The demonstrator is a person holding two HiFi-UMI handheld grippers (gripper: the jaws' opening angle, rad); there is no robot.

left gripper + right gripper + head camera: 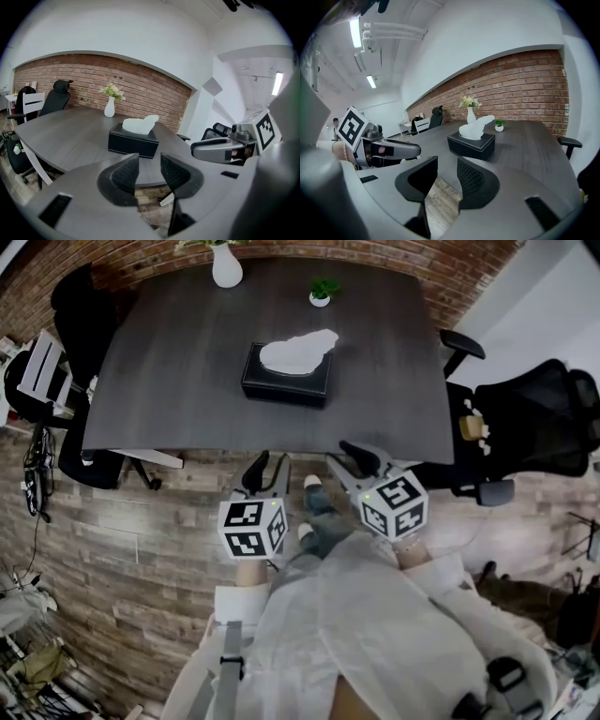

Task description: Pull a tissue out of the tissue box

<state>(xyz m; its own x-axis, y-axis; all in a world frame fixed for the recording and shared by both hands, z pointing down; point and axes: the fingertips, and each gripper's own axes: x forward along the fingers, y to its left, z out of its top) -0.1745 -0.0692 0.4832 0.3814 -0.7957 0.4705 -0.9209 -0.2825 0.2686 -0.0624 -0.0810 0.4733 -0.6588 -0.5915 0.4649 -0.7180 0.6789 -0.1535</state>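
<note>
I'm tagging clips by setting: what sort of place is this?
Probably an office meeting room: a large dark grey table, black mesh office chairs around it, a red brick wall behind.

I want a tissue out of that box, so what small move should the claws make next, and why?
Probably bring the right claw forward over the table toward the tissue sticking up from the black tissue box. Both it and the left claw stand open and empty, short of the table's near edge, so nothing is gripped yet.
</note>
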